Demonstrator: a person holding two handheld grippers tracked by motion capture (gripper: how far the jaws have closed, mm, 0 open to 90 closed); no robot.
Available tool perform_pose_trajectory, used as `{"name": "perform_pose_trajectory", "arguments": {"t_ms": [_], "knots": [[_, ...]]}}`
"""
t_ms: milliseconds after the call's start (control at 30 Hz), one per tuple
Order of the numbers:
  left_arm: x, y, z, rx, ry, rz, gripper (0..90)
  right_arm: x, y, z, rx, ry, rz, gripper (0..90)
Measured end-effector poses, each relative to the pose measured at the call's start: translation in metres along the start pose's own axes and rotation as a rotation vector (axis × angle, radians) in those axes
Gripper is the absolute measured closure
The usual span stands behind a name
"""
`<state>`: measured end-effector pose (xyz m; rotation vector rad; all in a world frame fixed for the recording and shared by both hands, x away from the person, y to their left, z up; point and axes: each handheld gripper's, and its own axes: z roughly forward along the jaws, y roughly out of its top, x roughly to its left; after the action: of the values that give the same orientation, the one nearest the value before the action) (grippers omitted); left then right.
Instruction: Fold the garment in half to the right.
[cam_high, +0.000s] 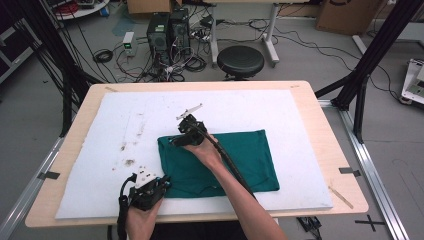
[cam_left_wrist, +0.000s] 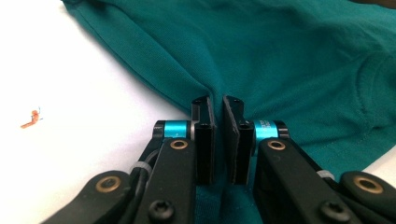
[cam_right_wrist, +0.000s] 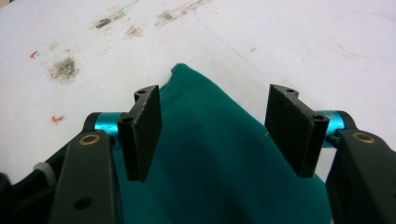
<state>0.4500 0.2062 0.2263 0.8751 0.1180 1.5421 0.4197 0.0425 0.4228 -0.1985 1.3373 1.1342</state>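
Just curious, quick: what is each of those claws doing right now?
Left gripper: closed, pinching the green cloth.
Right gripper: open, over a corner of the cloth.

My wooden table (cam_high: 320, 107) is carrying a white, smudged board (cam_high: 125, 130); a green cloth (cam_high: 250, 155), possibly a shirt, is lying on it.

Grey floor (cam_high: 310, 60), black stool (cam_high: 240, 61), computer towers (cam_high: 167, 29), tangled cables (cam_high: 175, 62).
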Motion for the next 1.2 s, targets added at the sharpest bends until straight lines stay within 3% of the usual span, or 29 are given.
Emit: {"name": "perform_pose_trajectory", "arguments": {"t_ms": [167, 467, 767, 1000, 1200], "knots": [[0.0, 0.0, 0.0, -0.001, 0.001, -0.003, 83.4, 0.0, 0.008, 0.016, 0.007, 0.062, 0.035, 39.9], [0.0, 0.0, 0.0, 0.0, 0.001, -0.005, 83.4, 0.01, 0.021, 0.038, 0.052, 0.062, -0.016, 48.5], [0.0, 0.0, 0.0, 0.0, 0.001, 0.0, 83.4, 0.012, 0.022, 0.05, 0.079, 0.088, -0.004, 56.2], [0.0, 0.0, 0.0, 0.0, 0.001, 0.001, 83.4, 0.012, 0.022, 0.052, 0.094, 0.071, -0.013, 64.2], [0.001, 0.0, 0.0, 0.004, -0.004, -0.007, 83.4, 0.017, 0.022, 0.053, 0.097, 0.012, -0.034, 76.6]]}}
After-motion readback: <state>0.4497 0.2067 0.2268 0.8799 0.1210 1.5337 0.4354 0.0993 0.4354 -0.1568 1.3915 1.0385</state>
